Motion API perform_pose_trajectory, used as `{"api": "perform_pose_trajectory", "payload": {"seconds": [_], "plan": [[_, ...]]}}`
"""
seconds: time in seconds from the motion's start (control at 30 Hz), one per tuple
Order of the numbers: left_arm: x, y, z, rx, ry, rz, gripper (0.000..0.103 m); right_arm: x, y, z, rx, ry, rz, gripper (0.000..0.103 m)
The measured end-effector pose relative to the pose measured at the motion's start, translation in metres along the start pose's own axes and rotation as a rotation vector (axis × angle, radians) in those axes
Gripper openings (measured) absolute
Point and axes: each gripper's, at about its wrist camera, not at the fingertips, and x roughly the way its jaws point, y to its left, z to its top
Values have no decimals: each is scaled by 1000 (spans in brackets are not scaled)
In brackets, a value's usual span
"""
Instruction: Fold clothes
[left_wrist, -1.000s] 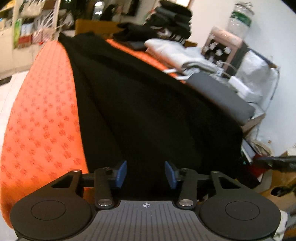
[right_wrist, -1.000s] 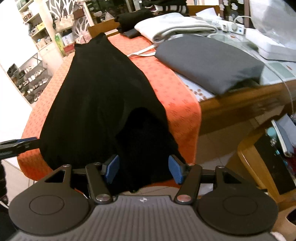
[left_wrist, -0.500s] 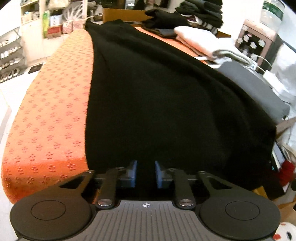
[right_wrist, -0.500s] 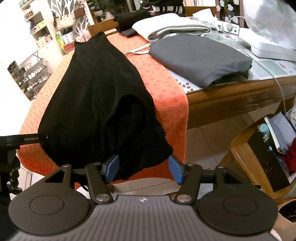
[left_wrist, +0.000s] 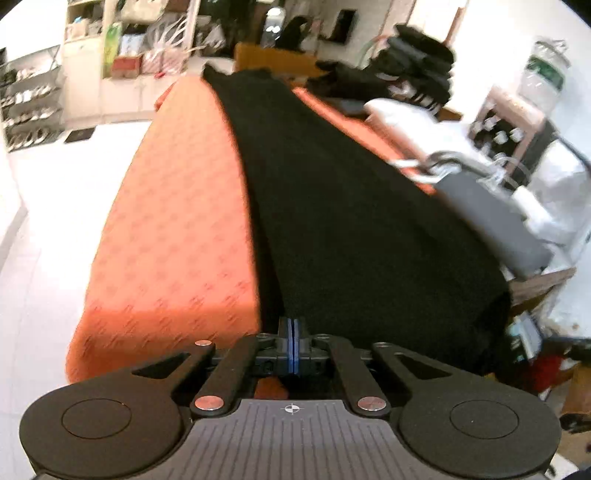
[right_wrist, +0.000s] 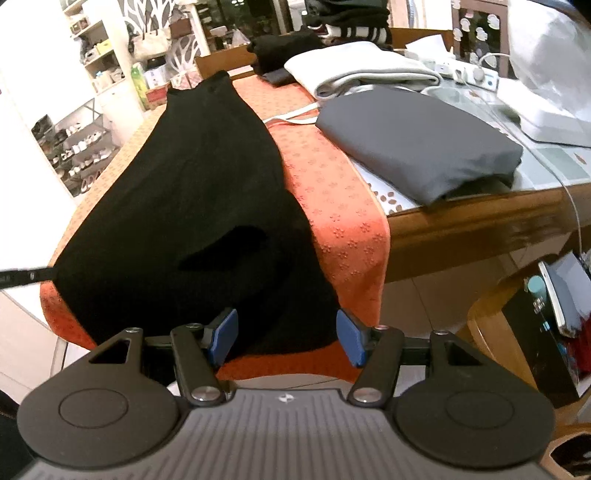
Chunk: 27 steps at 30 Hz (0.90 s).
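Left gripper (left_wrist: 293, 341) pinched closed on the near hem of the black garment (left_wrist: 332, 206), pads together with cloth between. Right gripper (right_wrist: 286, 334) jaws apart, hovering at the other near hem corner, nothing clamped. Garment lies flat on the orange cloth (right_wrist: 332, 206) covering the table (right_wrist: 480, 229), long axis running away from the grippers, narrow end far. Looks soft, light, limp; will sag, so take both hem corners.

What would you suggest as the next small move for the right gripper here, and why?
Probably close the right gripper on the black garment: its near hem lies between the open pads, while the left gripper looks already shut on the other corner.
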Motion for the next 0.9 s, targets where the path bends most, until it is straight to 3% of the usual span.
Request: {"api": "perform_pose_trajectory", "payload": {"seconds": [0.27,0.37,0.53,0.7,0.83,0.87,0.9], "plan": [[18,8,-17,-25,66,0,4,19,9,21,-72,-18,32,66],[10,7,-17,-13,24,-14,7,33,12,33,-103,-35,55,66],[0,-1,-4,51,-37,-44,34,55,15,43,-158,-45,112,66],[-7,-12,22,92,-64,-90,52,70,12,39,-203,-64,158,75],[-2,-35,57,117,-67,-155,63,89,18,29,-266,-55,151,76],[1,-44,67,126,-66,-168,66,91,20,27,-282,-61,142,73],[6,-55,79,133,-65,-181,70,91,22,25,-293,-66,127,57]]}}
